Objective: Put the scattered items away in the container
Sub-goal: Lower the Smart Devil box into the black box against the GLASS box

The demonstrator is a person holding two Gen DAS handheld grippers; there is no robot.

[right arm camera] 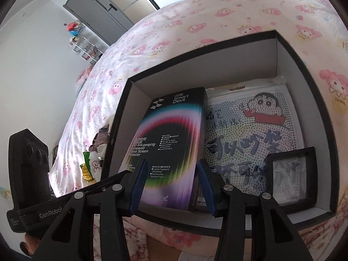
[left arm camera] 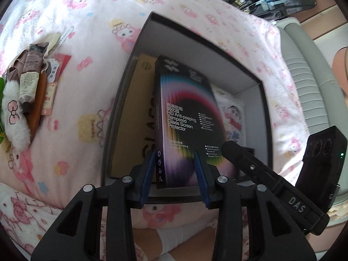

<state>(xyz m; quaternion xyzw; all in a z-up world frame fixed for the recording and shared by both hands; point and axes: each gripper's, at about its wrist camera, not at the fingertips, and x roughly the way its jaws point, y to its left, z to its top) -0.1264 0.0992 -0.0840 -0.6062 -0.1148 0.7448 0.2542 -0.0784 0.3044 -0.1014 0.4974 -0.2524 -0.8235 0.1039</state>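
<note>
1. Left gripper (left arm camera: 177,174) points steeply down over the open black box (left arm camera: 121,100). Its blue pads (left arm camera: 150,174) clamp the near end of the screen protector package (left arm camera: 187,117), one pad on each long side, fingers narrow.
2. The package stands tilted on its near end inside the box, far end raised and leaning toward the back wall. In the left wrist view it overlaps a flat tan carton (left arm camera: 134,117) lying at the box's left side.
3. Right gripper (right arm camera: 173,187) also angles down, over the near rim of the black box (right arm camera: 322,113). Its pads (right arm camera: 138,184) stand moderately apart. The package (right arm camera: 169,143) appears between them in the right wrist view; whether the pads touch it I cannot tell.
4. In the left wrist view, the right gripper's (left arm camera: 226,148) body enters from the lower right, its tip beside the package's right edge.
5. Box contents, right half: cartoon-printed bag (right arm camera: 256,130) lying flat, small black frame (right arm camera: 291,176) on top at the near right corner.
6. Still outside the box on the pink bedspread (left arm camera: 82,43): hand cream tube (left arm camera: 29,76), white plush toy (left arm camera: 14,121), other small items heaped at far left.
</note>
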